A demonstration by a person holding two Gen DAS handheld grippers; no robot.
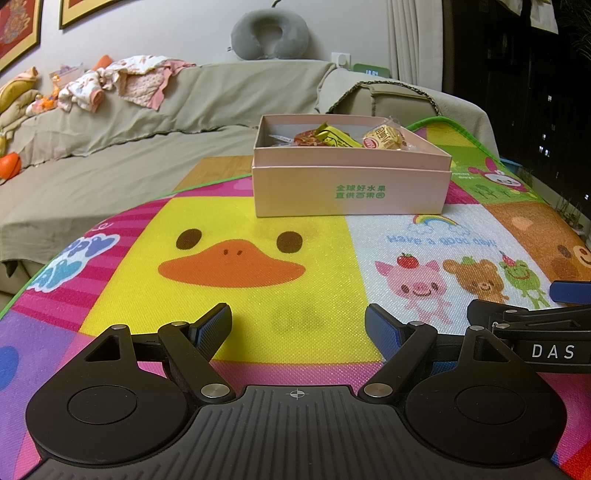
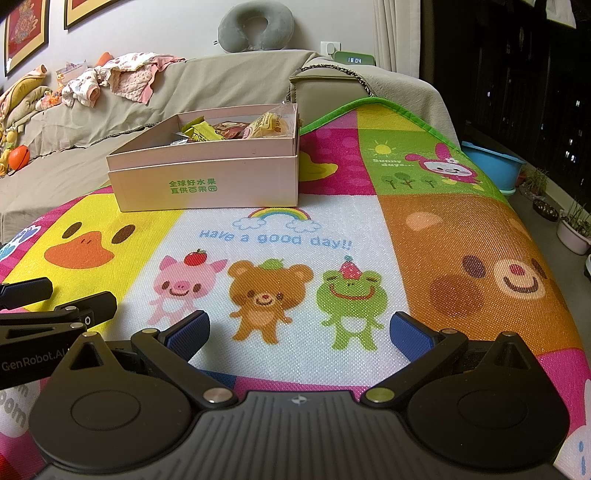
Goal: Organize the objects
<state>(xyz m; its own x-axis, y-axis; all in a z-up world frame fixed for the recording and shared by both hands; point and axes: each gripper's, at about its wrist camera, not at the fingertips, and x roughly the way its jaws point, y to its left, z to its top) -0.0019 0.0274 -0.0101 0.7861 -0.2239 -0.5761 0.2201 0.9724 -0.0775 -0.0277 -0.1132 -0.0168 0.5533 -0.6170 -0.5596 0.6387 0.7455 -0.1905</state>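
Observation:
A pink cardboard box [image 1: 351, 188] with green print stands on the colourful cartoon mat [image 1: 258, 236], ahead of both grippers. It holds several wrapped snacks, among them a yellow packet [image 1: 338, 137] and a round wrapped cake [image 1: 384, 137]. The box also shows in the right wrist view [image 2: 207, 184], to the upper left. My left gripper [image 1: 298, 325] is open and empty, low over the duck picture. My right gripper [image 2: 299, 330] is open and empty, low over the bear and frog pictures. The two grippers sit side by side.
A beige-covered sofa [image 1: 129, 147] with baby clothes [image 1: 122, 81] runs behind the mat. A grey neck pillow [image 1: 269, 33] sits on its back. An orange ball [image 1: 9, 166] lies at the left. A blue tub [image 2: 491, 166] and plant pots [image 2: 574, 229] stand on the floor at the right.

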